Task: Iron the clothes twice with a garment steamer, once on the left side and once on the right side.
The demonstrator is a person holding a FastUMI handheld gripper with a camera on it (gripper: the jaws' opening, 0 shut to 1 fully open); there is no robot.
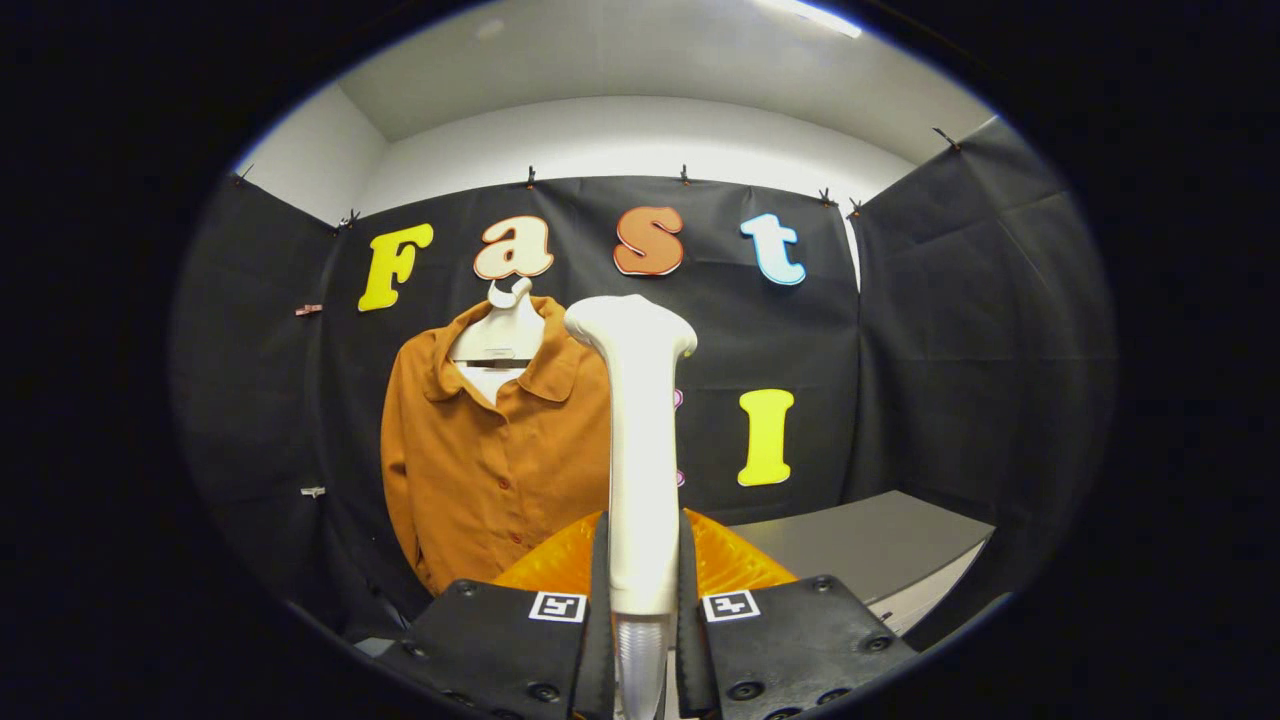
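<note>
The claw (641,590) is clamped on the white garment steamer (638,450), both fingers pressed to its handle, which stands upright between them with its flared head on top. Just behind the steamer's lower handle sits an orange ribbed thing I cannot identify. To the steamer's right lies the grey worktop (870,545). Beyond and left of the steamer hangs the rust-orange shirt (490,460) on a white hanger (505,325). The head looks well short of the cloth; a tilted grip could skew the stroke or snag the buttons.
</note>
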